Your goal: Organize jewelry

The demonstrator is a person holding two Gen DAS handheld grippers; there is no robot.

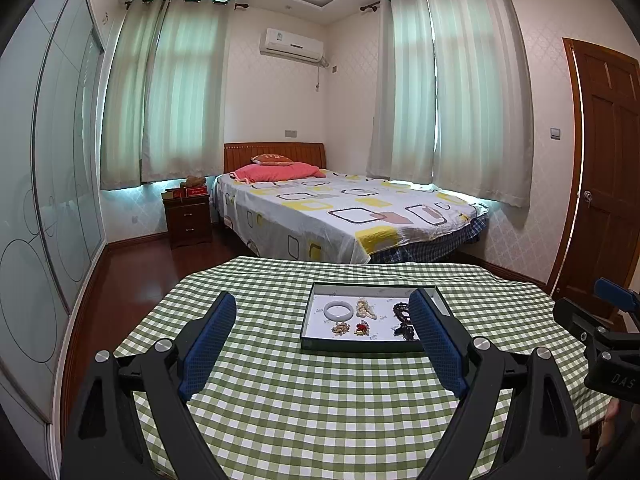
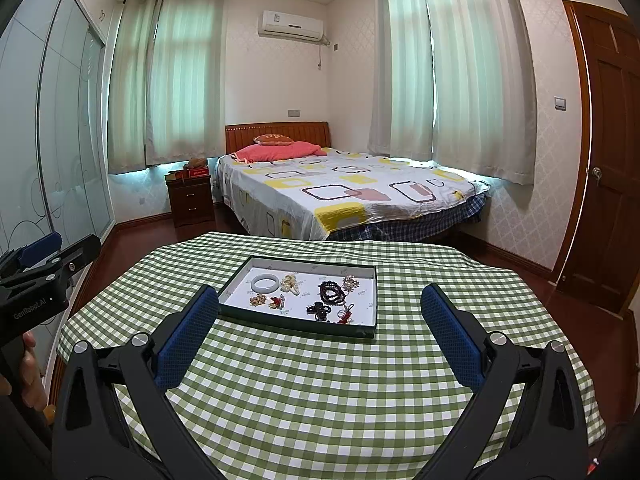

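The jewelry tray (image 2: 370, 300) lies on the green-checked tablecloth (image 2: 320, 392), beyond both grippers. Left gripper (image 1: 322, 312) and right gripper (image 2: 320, 304) hover wide open, empty. A bed (image 2: 352, 196) stands far behind.

bed (image 1: 344, 216), nightstand (image 1: 188, 220), door (image 2: 612, 160), curtains (image 1: 172, 92)

Bedroom. Bed (image 2: 344, 196) with wooden headboard sits against the far wall, patterned sheet in white, yellow and brown, pink pillow (image 2: 276, 151) at its head. Dark nightstand (image 2: 191, 200) just left of the bed. Air conditioner (image 2: 291, 24) high on the wall above the headboard. Pale curtains (image 2: 172, 80) drawn left and right of the bed, daylight glowing through. Frosted sliding wardrobe (image 2: 48, 128) far left, wooden door (image 2: 612, 152) far right. Dark red wood floor (image 2: 148, 232).
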